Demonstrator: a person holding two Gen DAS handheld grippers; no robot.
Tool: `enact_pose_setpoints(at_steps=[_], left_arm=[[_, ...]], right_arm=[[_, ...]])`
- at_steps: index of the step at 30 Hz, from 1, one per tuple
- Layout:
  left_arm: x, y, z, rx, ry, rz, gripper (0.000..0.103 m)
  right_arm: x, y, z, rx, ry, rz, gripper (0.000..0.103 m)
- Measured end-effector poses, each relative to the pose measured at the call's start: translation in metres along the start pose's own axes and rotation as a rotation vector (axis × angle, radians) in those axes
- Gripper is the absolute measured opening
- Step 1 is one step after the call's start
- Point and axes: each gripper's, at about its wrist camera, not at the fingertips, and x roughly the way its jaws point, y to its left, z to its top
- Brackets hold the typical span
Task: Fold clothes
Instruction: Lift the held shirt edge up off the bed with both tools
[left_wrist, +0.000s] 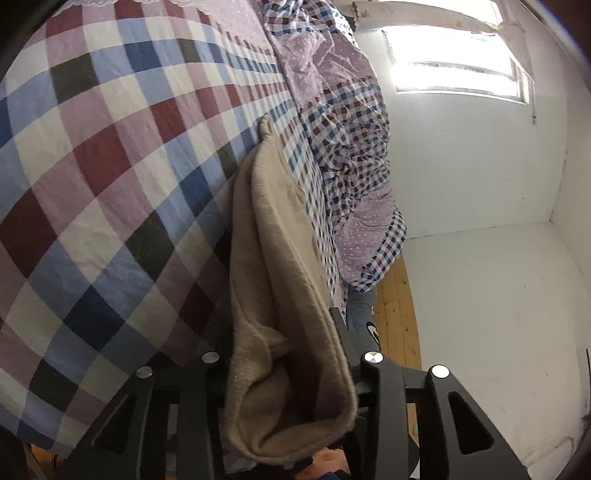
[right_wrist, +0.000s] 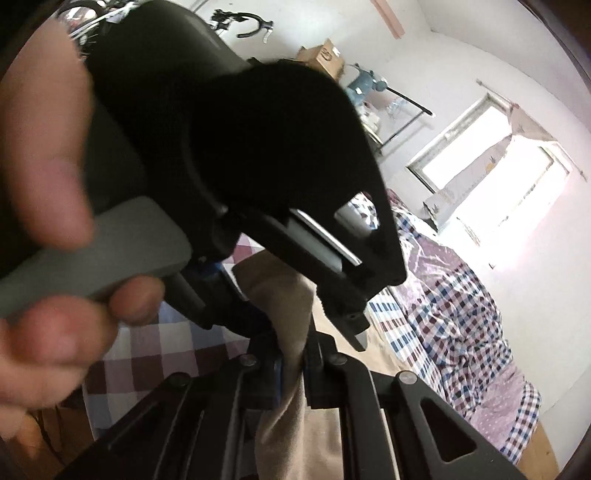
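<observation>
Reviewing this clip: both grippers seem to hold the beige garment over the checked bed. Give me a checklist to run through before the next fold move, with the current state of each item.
1. Left gripper has the beige garment: ok, cloth runs between its jaws.
2. Right gripper has the garment: ok, beige cloth is pinched between its jaws.
3. Garment hangs flat, without bunching: not ok, it is folded over and bunched at the left gripper.
4. Far end of the garment is on the checked bedsheet: ok, its tip rests there.
5. Right gripper's view forward is free: not ok, a hand and the other device block most of it.
6. Landing spot clear of the crumpled quilt: cannot tell.
</observation>
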Motion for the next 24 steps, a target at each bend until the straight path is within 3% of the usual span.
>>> enact_pose_setpoints(at_steps=[4,6,8,11,14,20,24], left_arm=[[-0.001,-0.002,0.001,0.008,-0.003,0.015,0.031],[-0.004,-0.002,0.001,0.009,-0.009,0.015,0.024],[0.0,-0.005,0.004,0.015,-0.016,0.03,0.019],[0.002,-0.003,0.005,0.008,-0.018,0.043,0.01],[-0.002,-0.002,0.004,-0.004,-0.017,0.039,0.008],[-0.004,-0.015,0.003,0.023,-0.015,0.012,0.006],[-0.001,-0.022,0.006,0.034,-0.013,0.01,0.006]], right_arm=[[-0.008,0.004,-0.002,-0.056,-0.011,-0.018,0.015],[-0.012,0.004,-0.003,-0.058,-0.007,-0.003,0.025],[-0.016,0.006,-0.006,-0.062,-0.002,-0.003,0.042],[-0.02,0.006,-0.014,-0.056,0.022,-0.008,0.056],[-0.019,0.005,-0.021,-0.036,0.057,-0.052,0.067],[-0.008,0.007,-0.031,0.0,0.117,-0.183,0.078],[0.011,0.004,-0.034,0.001,0.168,-0.26,0.079]])
